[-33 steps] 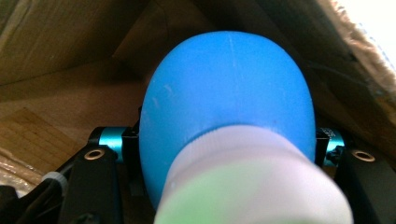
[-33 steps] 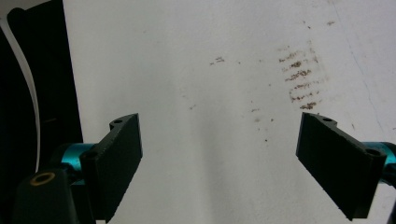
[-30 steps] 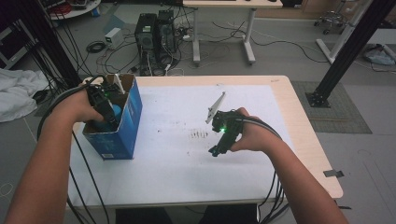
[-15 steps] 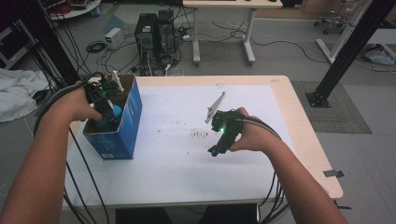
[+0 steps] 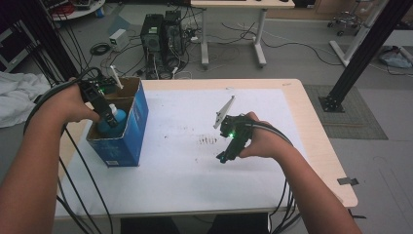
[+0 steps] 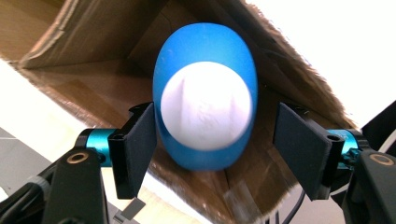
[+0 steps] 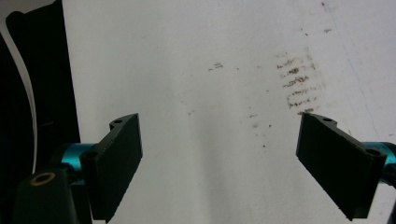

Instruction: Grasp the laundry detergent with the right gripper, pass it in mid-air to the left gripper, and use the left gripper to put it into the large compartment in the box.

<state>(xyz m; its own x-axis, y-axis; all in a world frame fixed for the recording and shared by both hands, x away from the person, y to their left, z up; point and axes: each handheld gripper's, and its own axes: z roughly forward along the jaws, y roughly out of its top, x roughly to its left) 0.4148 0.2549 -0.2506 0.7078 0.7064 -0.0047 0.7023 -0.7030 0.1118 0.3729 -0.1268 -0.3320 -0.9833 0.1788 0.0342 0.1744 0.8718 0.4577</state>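
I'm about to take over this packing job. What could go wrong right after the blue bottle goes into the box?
The left gripper has just been opening; its jaws stand apart beside the blue bottle, the left one very close to it. Lifting out could brush the bottle and tip it. The cardboard box looks light, and a jaw catching its wall might drag it. The right gripper hangs open over the table, idle.

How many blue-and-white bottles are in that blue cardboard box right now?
1. A blue plastic bottle with a white cap stands inside the blue cardboard box at the table's left, between the left gripper's open jaws. Others may be hidden deeper.
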